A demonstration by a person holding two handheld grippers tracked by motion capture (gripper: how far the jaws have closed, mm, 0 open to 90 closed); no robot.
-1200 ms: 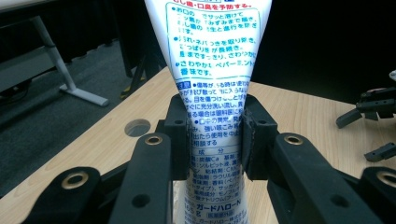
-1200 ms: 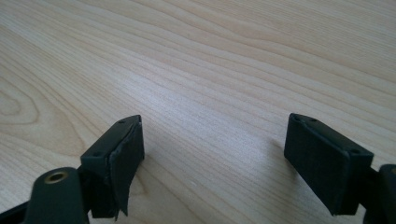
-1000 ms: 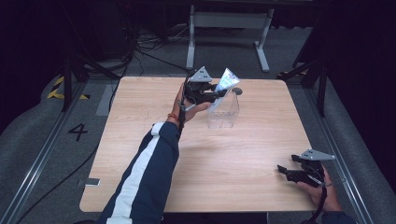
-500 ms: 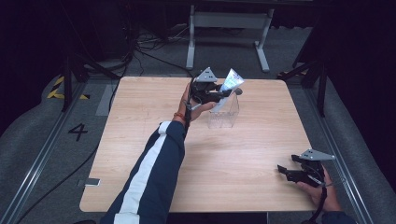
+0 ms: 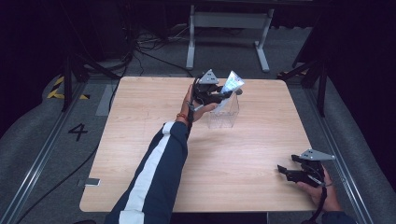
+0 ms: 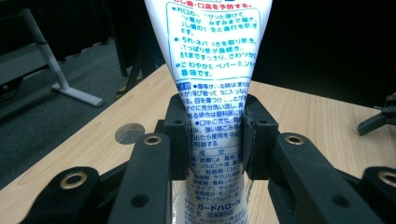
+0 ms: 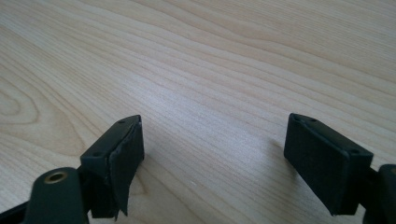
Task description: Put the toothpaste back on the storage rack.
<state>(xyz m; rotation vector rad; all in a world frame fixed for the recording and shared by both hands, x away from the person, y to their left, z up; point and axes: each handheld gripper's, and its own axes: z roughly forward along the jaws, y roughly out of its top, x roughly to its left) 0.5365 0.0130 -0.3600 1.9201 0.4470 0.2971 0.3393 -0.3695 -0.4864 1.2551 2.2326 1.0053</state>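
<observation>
Toothpaste tube, high view: clamped in left gripper jaws directly above clear container, long axis tilted. Left gripper view: tube pinched mid-body, pointing away. Right gripper view: right gripper jaws wide, empty, well apart from container.

Bare bench lies open between the two hands; only the clear box stands near the far edge.

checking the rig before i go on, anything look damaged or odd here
One thing: on the right gripper, the pad of the left-hand finger looks frayed and is peeling at its lower edge. Otherwise nothing stands out: the left gripper clamps the toothpaste tube squarely above the clear container.
</observation>
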